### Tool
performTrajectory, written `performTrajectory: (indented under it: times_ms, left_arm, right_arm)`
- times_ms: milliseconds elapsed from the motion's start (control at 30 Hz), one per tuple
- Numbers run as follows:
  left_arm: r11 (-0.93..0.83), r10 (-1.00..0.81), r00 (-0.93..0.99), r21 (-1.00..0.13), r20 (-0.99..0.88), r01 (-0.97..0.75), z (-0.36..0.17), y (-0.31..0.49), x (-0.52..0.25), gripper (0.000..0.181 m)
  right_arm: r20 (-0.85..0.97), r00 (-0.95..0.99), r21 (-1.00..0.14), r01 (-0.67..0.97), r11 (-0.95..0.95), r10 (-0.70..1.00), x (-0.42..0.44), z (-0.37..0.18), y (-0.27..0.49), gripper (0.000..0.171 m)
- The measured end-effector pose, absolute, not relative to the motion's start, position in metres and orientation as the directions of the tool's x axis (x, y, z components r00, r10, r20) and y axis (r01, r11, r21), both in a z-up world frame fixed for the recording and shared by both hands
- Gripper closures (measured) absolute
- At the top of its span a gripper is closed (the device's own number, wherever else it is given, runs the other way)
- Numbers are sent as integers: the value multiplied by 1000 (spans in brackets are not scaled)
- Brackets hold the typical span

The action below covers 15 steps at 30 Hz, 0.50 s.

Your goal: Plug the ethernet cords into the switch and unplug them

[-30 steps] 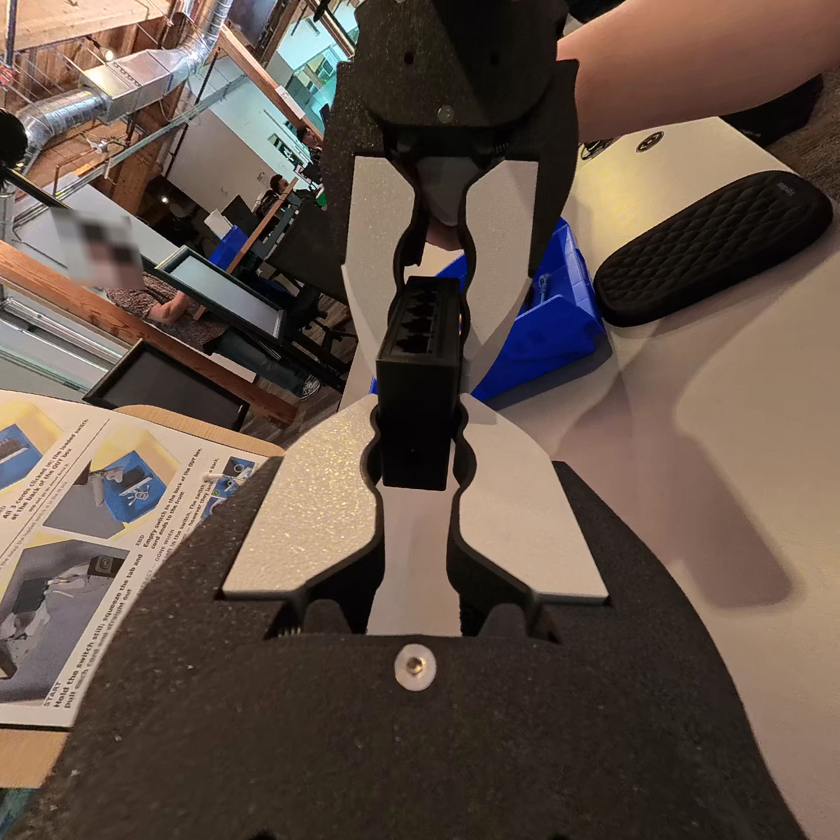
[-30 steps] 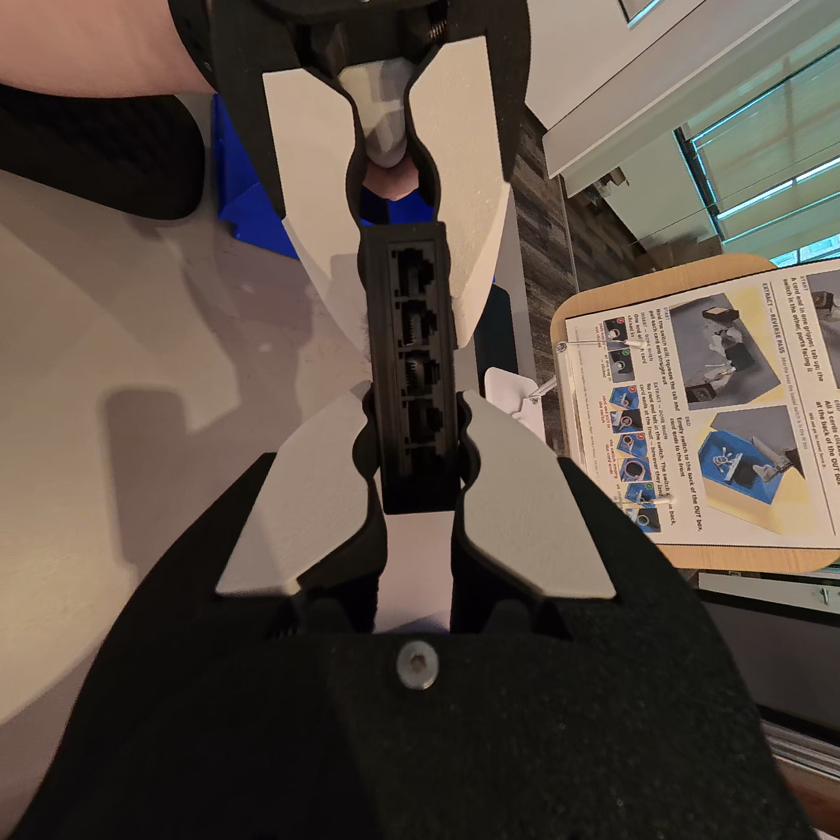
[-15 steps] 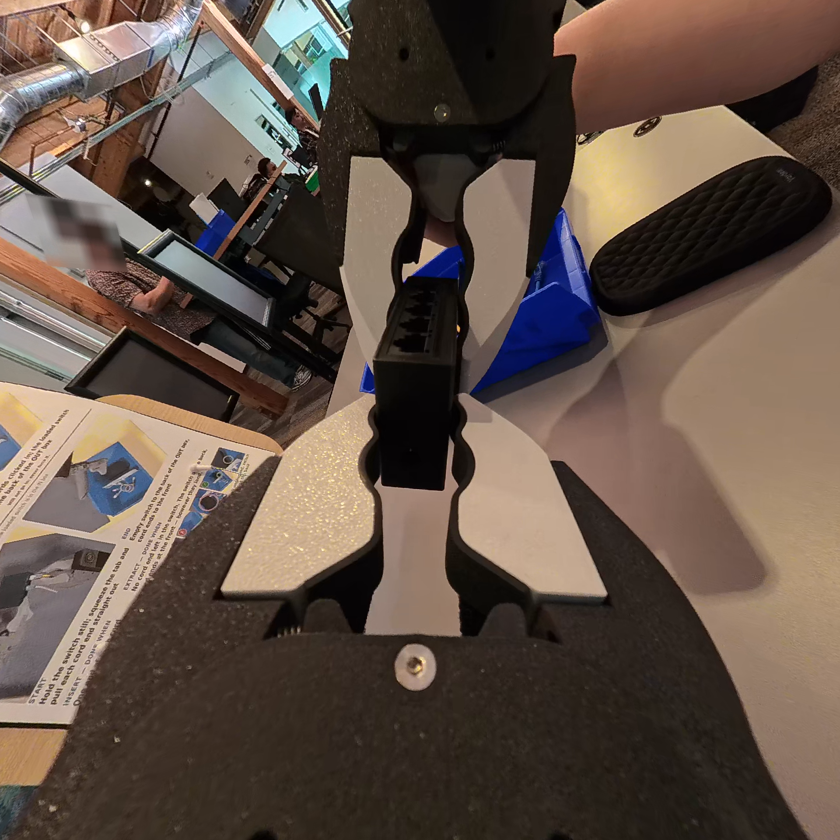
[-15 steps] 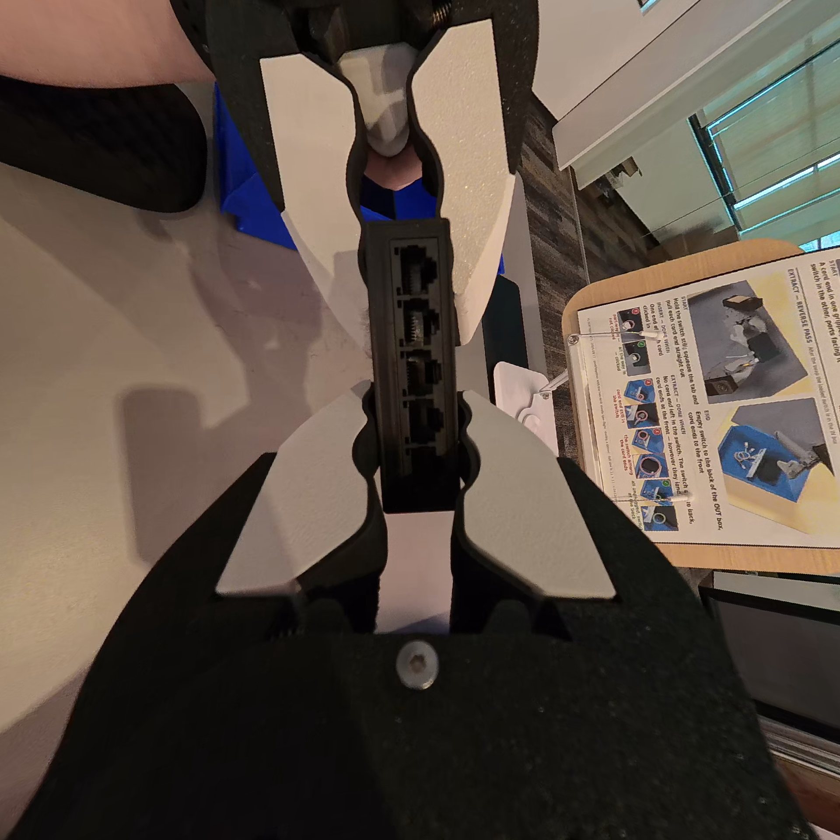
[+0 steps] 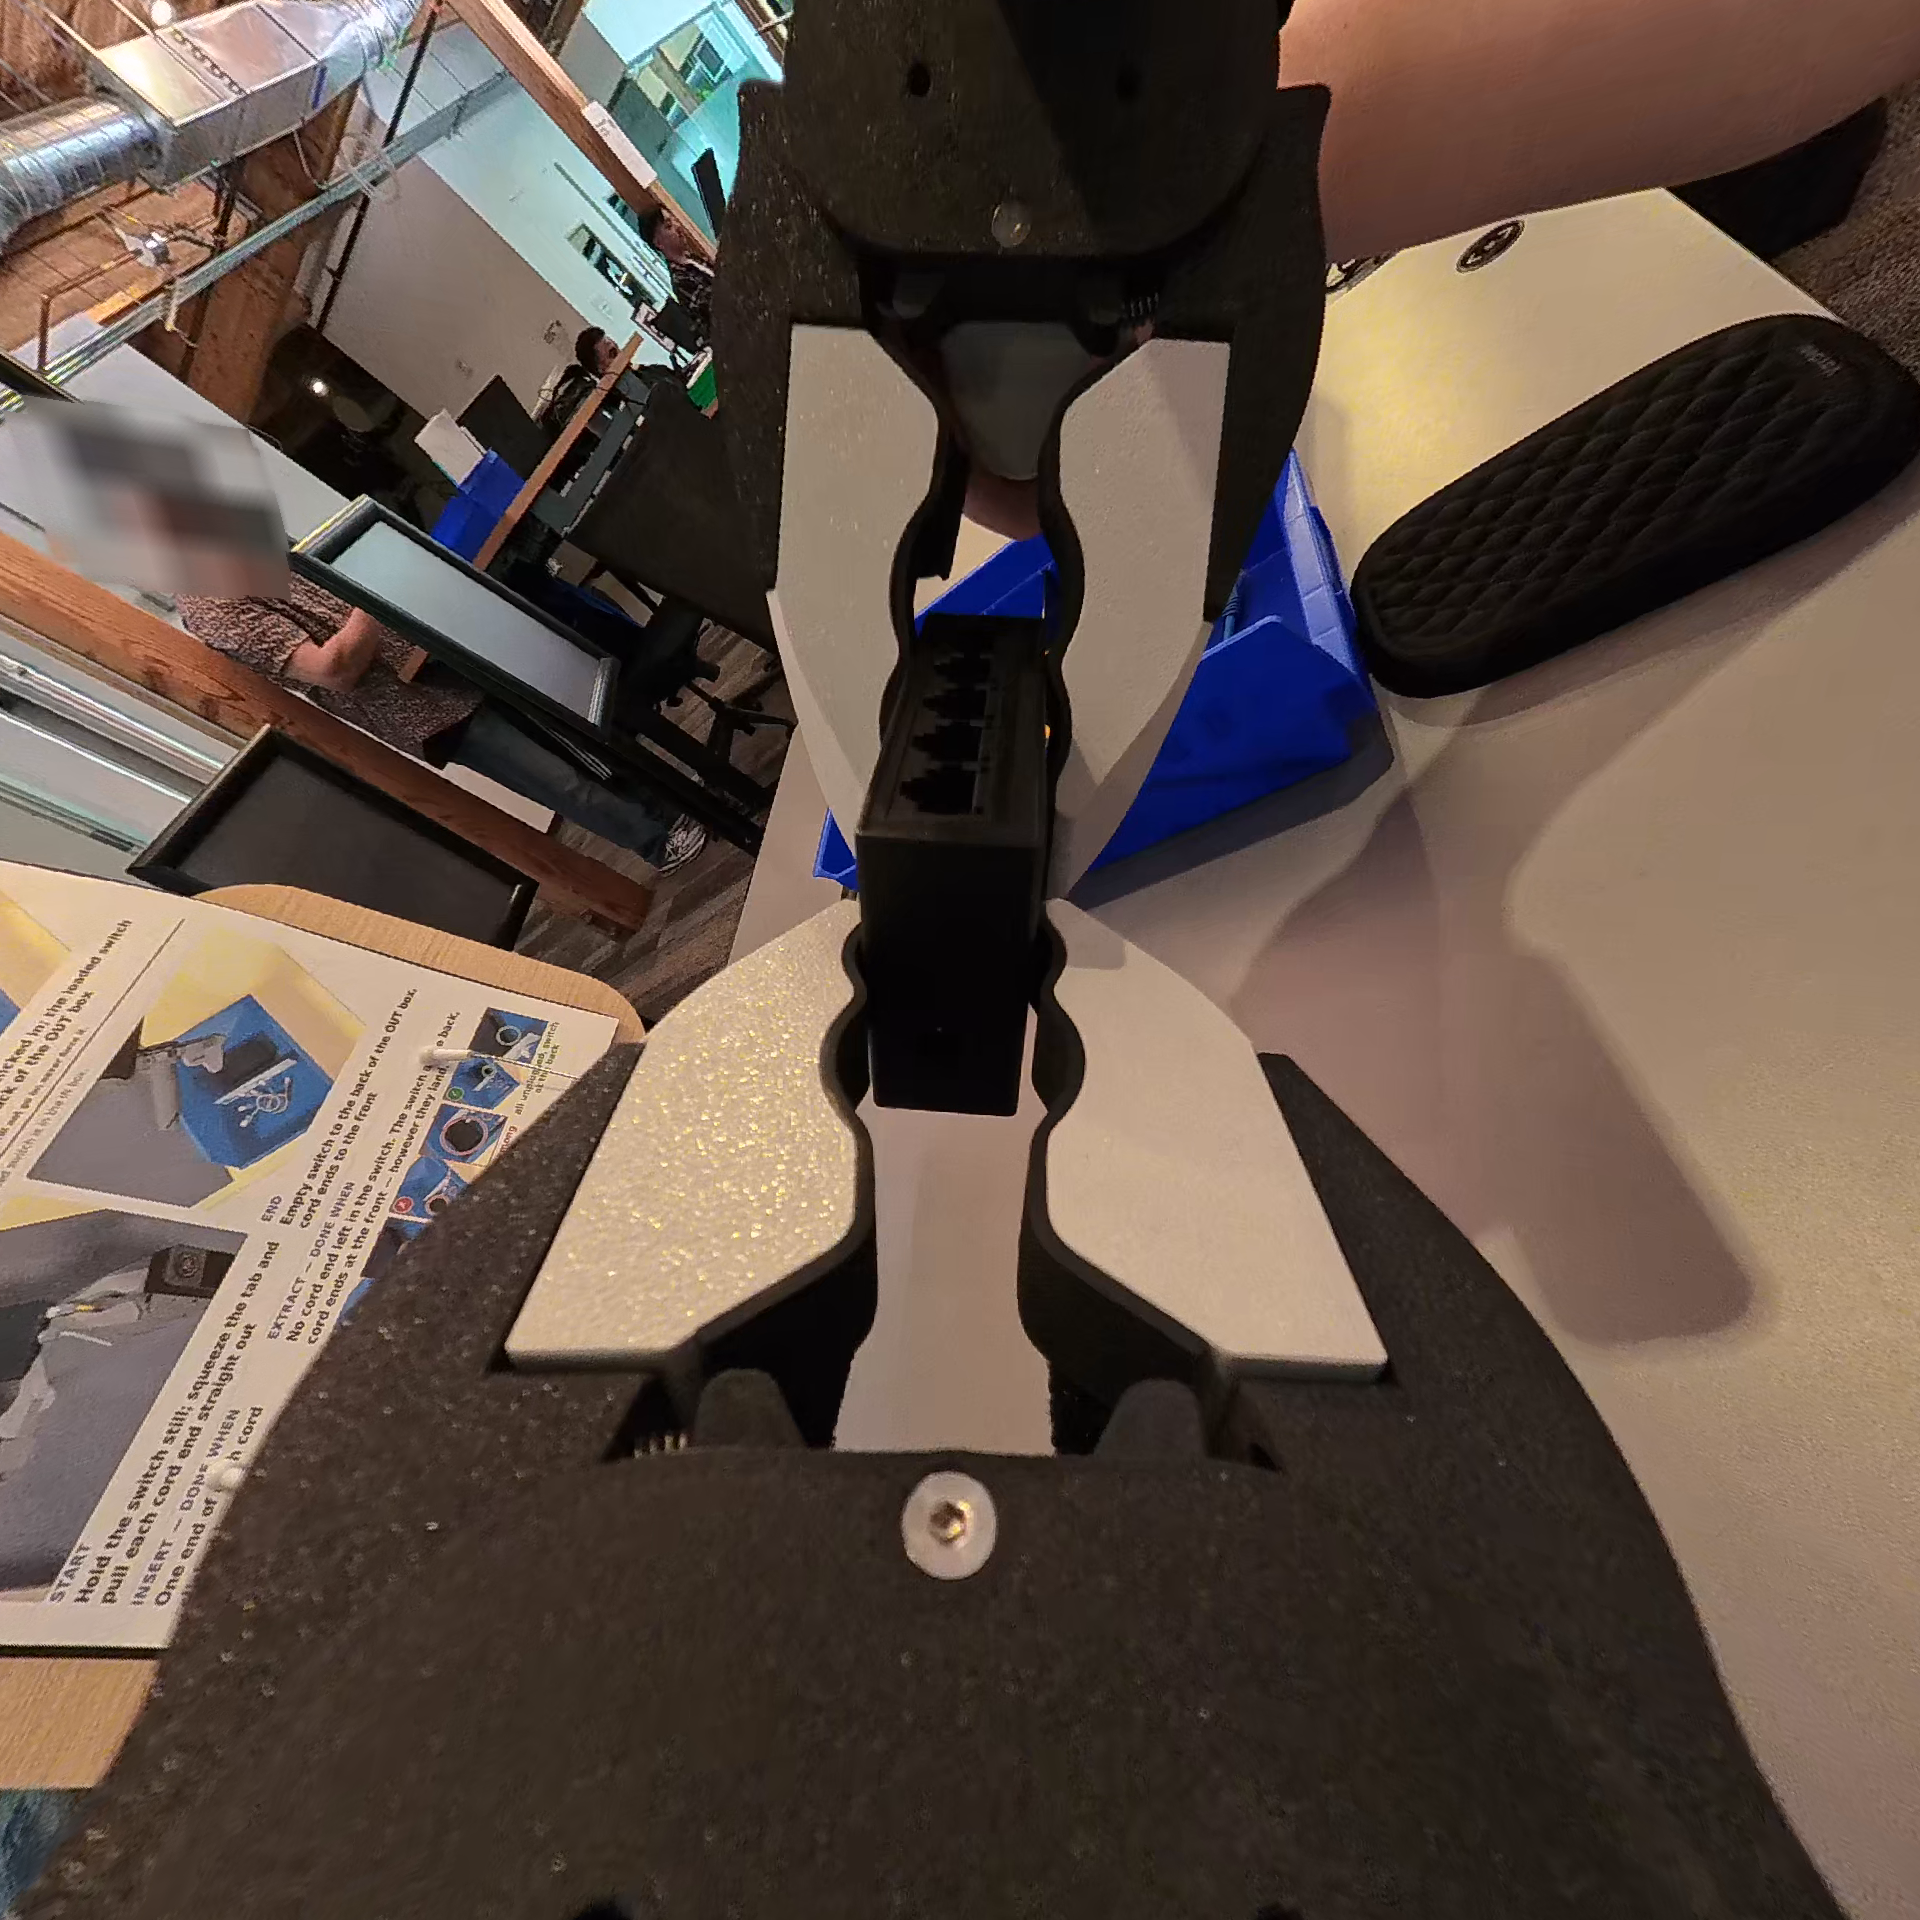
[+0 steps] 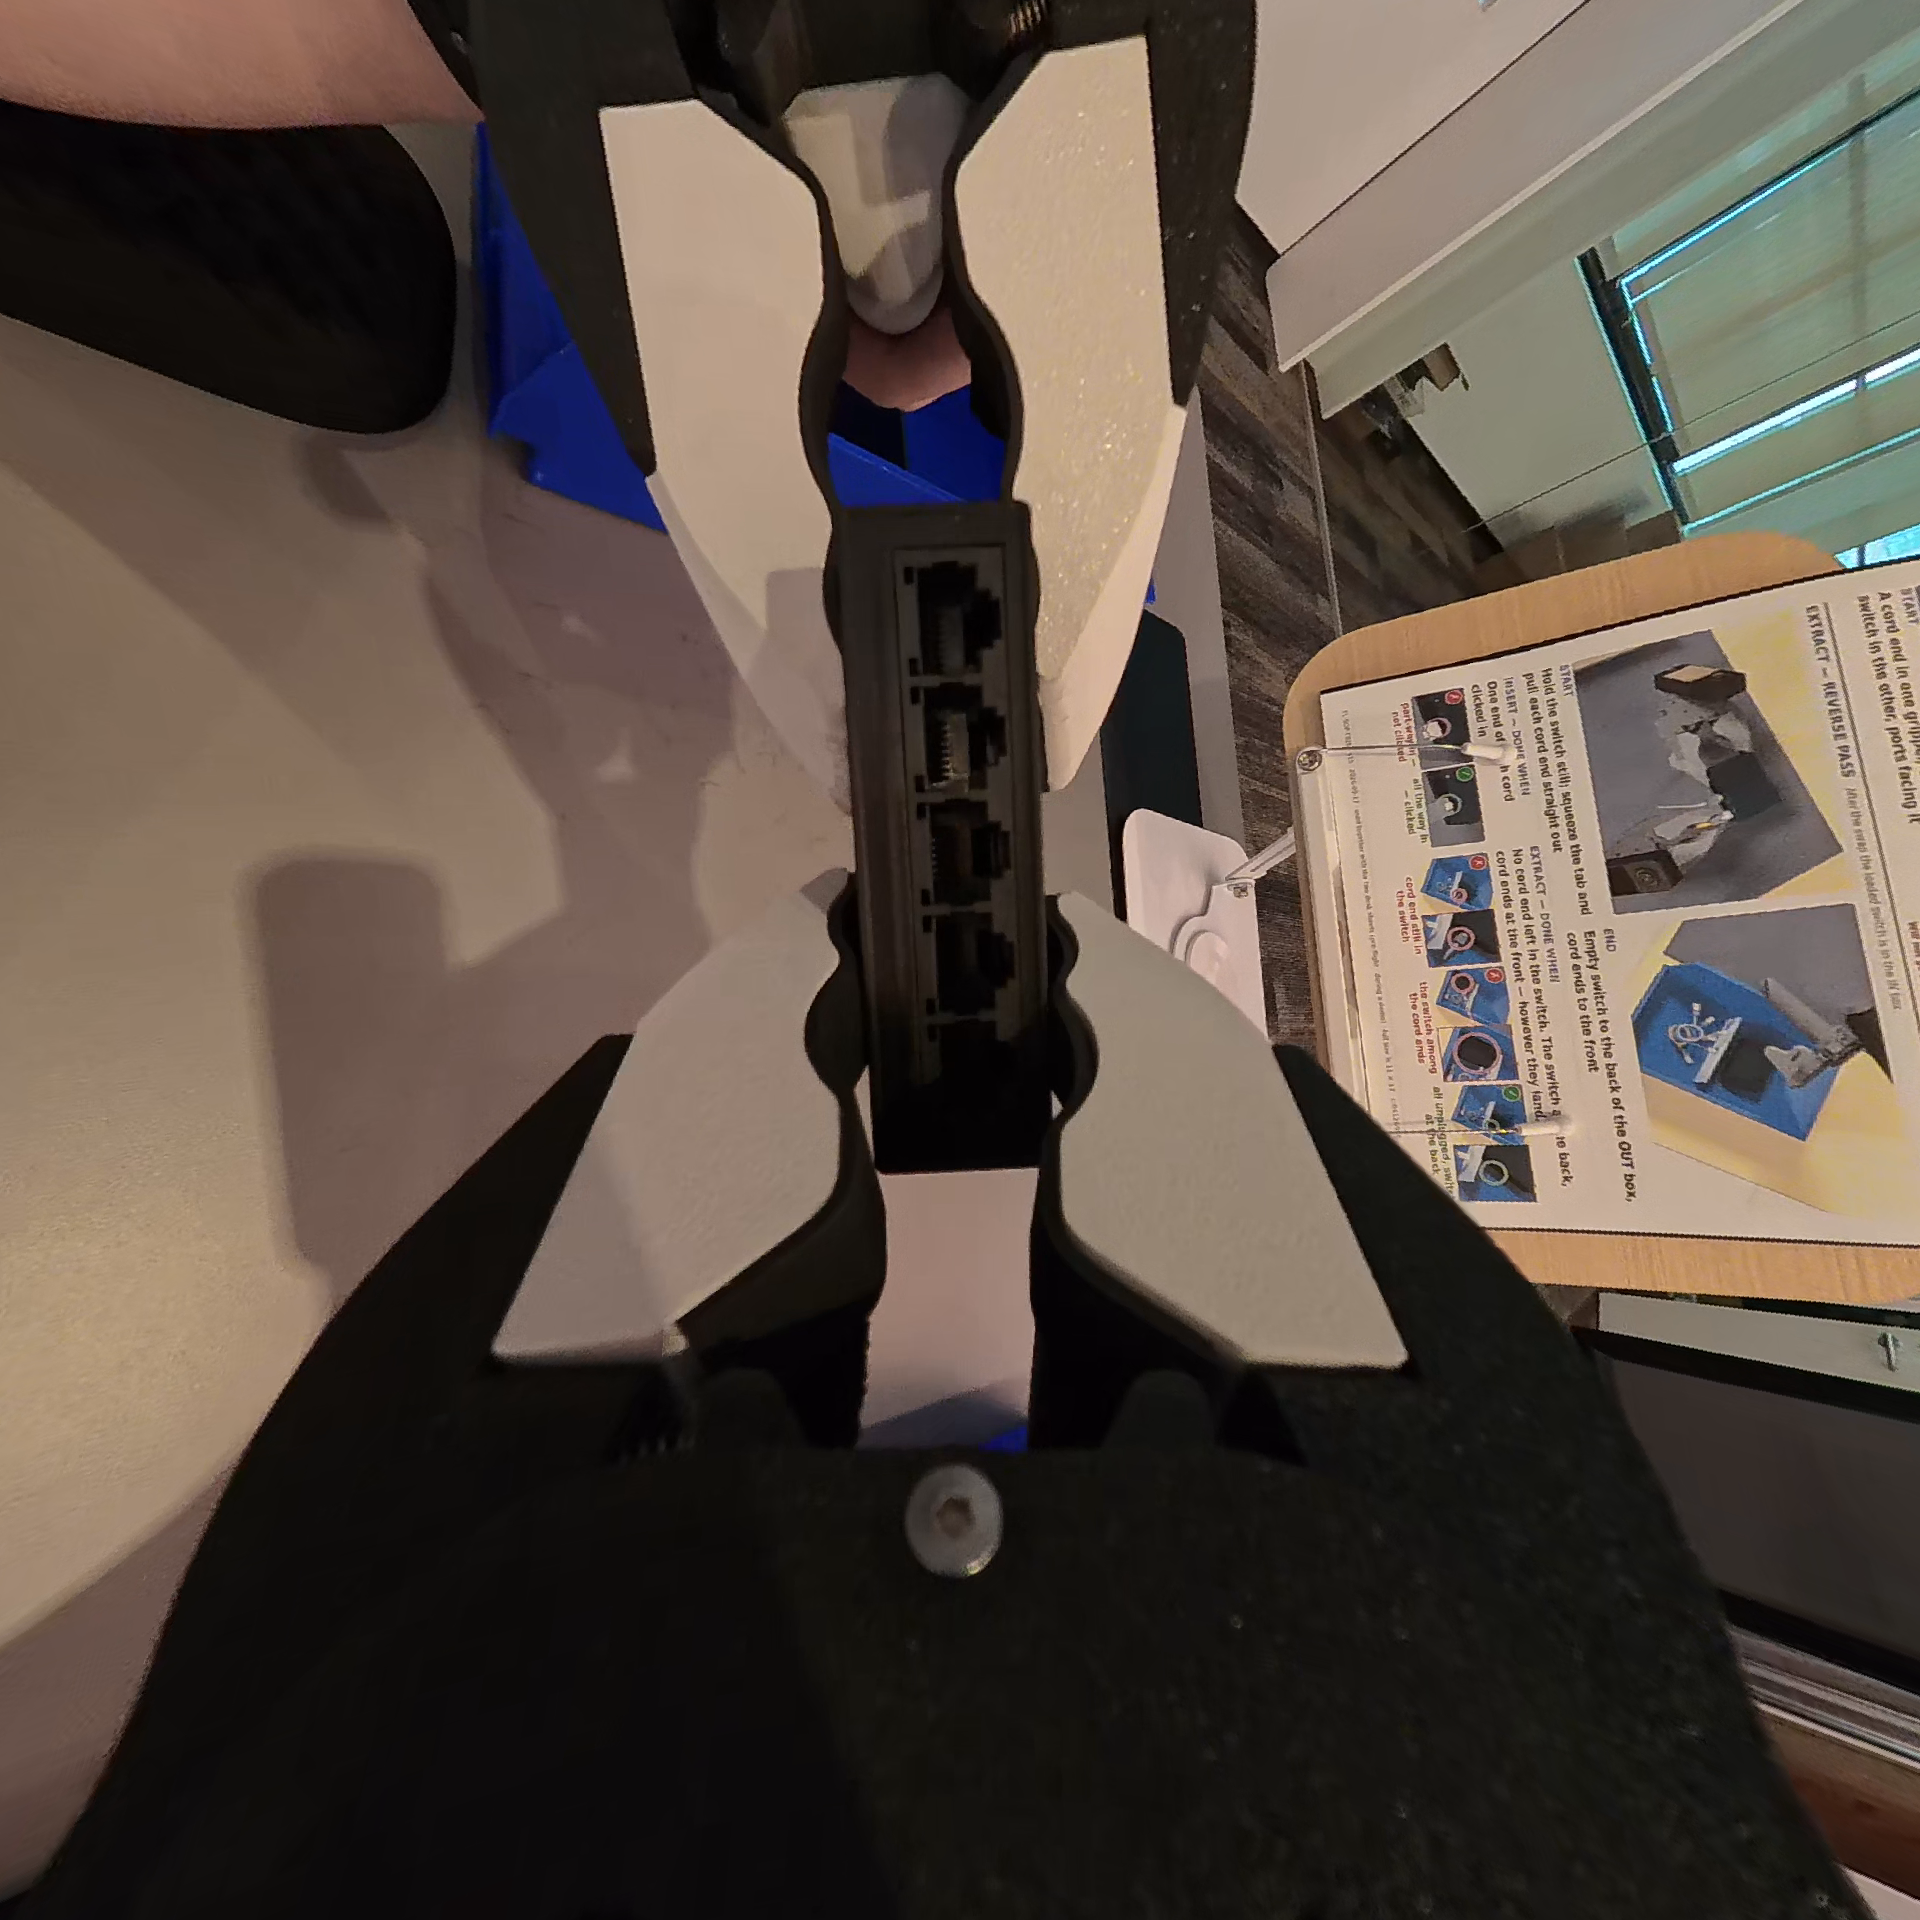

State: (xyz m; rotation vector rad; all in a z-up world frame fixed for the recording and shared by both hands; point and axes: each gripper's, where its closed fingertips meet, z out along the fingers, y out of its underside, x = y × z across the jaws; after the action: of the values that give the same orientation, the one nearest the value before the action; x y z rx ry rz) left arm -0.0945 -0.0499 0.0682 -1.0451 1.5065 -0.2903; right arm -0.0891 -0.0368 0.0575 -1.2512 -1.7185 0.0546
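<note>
A small black ethernet switch (image 5: 951, 883) is held in the air between my two grippers, one at each end. Its row of ports faces up and shows empty in the right wrist view (image 6: 956, 831); no cord is in view. My left gripper (image 5: 945, 966) is shut on the near end of the switch. My right gripper (image 5: 982, 665) faces it from the far side, shut on the other end. In the right wrist view my right gripper (image 6: 951, 997) clamps the near end, and the left gripper (image 6: 930, 561) clamps the far end.
A blue bin (image 5: 1247, 727) stands on the white table (image 5: 1662, 1039) behind the switch, next to a black padded wrist rest (image 5: 1642, 499). An instruction sheet on a wooden board (image 5: 208, 1195) lies to the left. Beyond the table edge are monitors (image 5: 343, 831) and seated people.
Both grippers keep their hold on the switch. The held pair has drifted and tilted slightly, so the background has shifted a little.
</note>
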Motion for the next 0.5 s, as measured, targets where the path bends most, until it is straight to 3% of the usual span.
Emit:
performTrajectory:
  times_ms: [500]
  left_arm:
    - [561, -726, 149, -703, -672, -437, 72, -46, -98, 154]
  right_arm:
    - [717, -41, -426, 763, 485, 695, -81, 65, -32, 143]
